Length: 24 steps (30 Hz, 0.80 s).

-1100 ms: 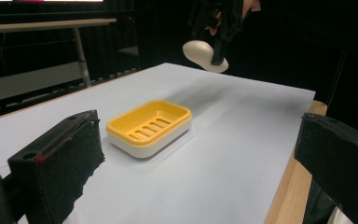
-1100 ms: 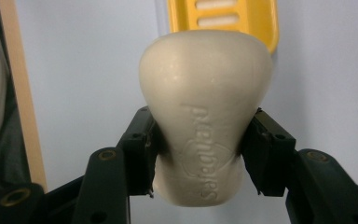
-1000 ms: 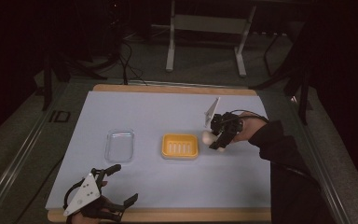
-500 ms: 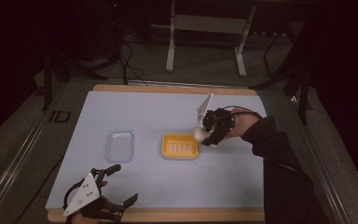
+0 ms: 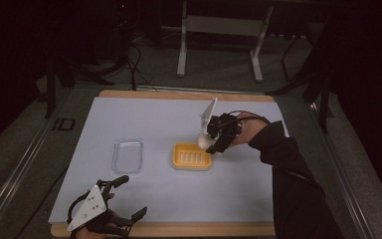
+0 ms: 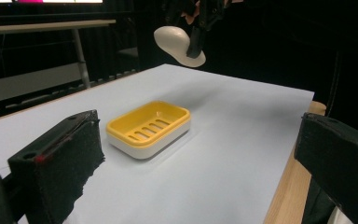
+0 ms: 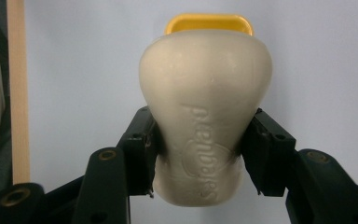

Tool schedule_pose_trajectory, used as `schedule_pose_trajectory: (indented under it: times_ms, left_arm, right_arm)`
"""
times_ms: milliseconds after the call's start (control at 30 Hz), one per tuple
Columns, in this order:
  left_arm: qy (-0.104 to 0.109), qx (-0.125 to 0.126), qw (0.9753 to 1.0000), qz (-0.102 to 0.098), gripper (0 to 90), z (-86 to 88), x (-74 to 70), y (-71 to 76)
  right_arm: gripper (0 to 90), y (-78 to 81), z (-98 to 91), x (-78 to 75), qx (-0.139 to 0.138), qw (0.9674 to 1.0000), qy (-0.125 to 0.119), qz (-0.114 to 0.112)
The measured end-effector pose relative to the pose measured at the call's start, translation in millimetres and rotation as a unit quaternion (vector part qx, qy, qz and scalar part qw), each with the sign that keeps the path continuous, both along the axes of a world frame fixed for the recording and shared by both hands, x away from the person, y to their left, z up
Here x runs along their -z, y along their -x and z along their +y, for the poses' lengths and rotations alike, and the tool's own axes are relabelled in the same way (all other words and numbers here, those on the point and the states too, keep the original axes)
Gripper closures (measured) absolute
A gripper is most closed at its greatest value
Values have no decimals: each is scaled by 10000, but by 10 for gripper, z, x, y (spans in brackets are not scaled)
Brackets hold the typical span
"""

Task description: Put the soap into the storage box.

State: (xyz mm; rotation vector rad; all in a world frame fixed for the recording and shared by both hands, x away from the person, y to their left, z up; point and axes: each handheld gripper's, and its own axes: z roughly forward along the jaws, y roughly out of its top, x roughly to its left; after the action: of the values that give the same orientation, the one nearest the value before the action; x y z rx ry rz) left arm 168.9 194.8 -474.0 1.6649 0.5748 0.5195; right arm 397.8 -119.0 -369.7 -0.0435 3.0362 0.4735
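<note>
Right gripper clamped on a pale soap bar, hanging over the far right corner of the yellow soap dish in the high view. Left gripper spread wide and holding nothing, near the table's front edge, well in front of the dish and to its left; clear plastic lid just left of the dish. Seen from the left gripper view: soap bar up in the air beyond the dish, pinched from above. From the right gripper view: soap bar squeezed between both pads, dish peeking out past its far end.
</note>
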Motion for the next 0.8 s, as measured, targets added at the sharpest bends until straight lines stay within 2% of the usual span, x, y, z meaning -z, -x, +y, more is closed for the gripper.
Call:
schedule_pose_trajectory:
  times_ms: [533,800]
  left_arm:
    - [-15,14,10000,-1,11,0,0,7]
    - [-11,21,10000,-15,11,1,-3,12]
  right_arm:
    - [497,-7,258,-38,-274,9990,-344,-49]
    - [497,-78,272,93,-249,9989,-397,1]
